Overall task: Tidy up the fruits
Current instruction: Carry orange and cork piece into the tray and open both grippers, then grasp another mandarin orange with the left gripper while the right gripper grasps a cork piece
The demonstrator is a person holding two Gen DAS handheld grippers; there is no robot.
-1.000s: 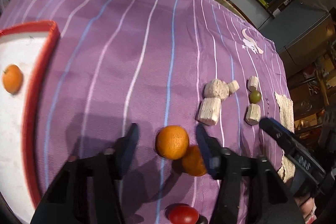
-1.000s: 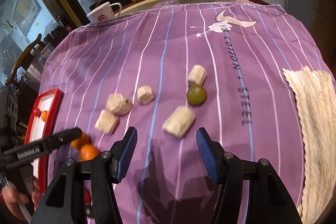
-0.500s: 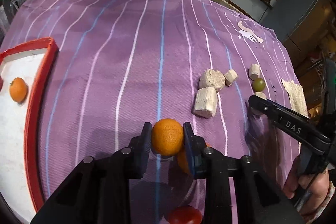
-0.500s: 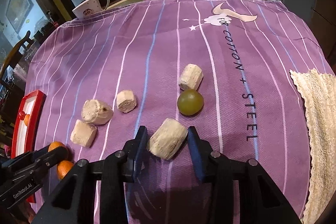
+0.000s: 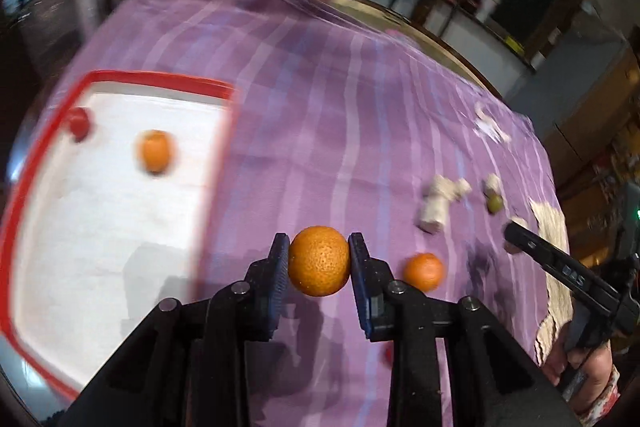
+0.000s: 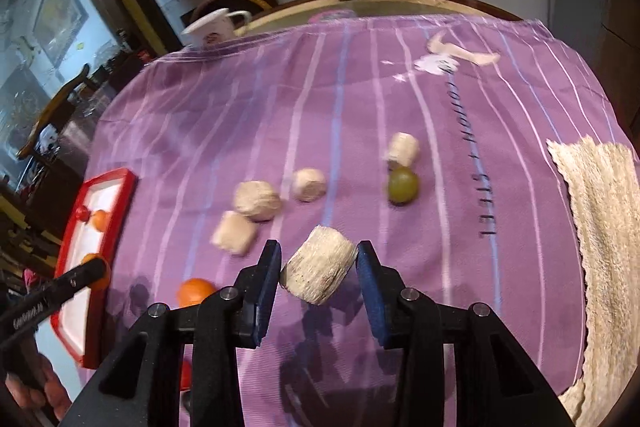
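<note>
My left gripper (image 5: 319, 261) is shut on an orange (image 5: 319, 261) and holds it above the purple striped cloth (image 5: 340, 131), just right of the red-rimmed white tray (image 5: 224, 93). The tray holds another orange (image 5: 155, 151) and a small red fruit (image 5: 78, 123). A second loose orange (image 5: 424, 271) lies on the cloth to the right. My right gripper (image 6: 318, 269) is shut on a beige fibrous chunk (image 6: 318, 269), lifted off the cloth. A green grape (image 6: 403, 185) and three more beige chunks (image 6: 256, 201) lie ahead of it.
A woven beige mat (image 6: 604, 227) lies at the cloth's right edge. A white cup (image 6: 214, 27) stands at the far edge. A small red fruit (image 5: 387, 355) lies on the cloth near the left gripper. The tray (image 6: 120, 183) also shows at the far left of the right wrist view.
My left gripper has lifted the orange and swung left toward the tray. My right gripper has closed on the beige chunk and raised it off the cloth.
</note>
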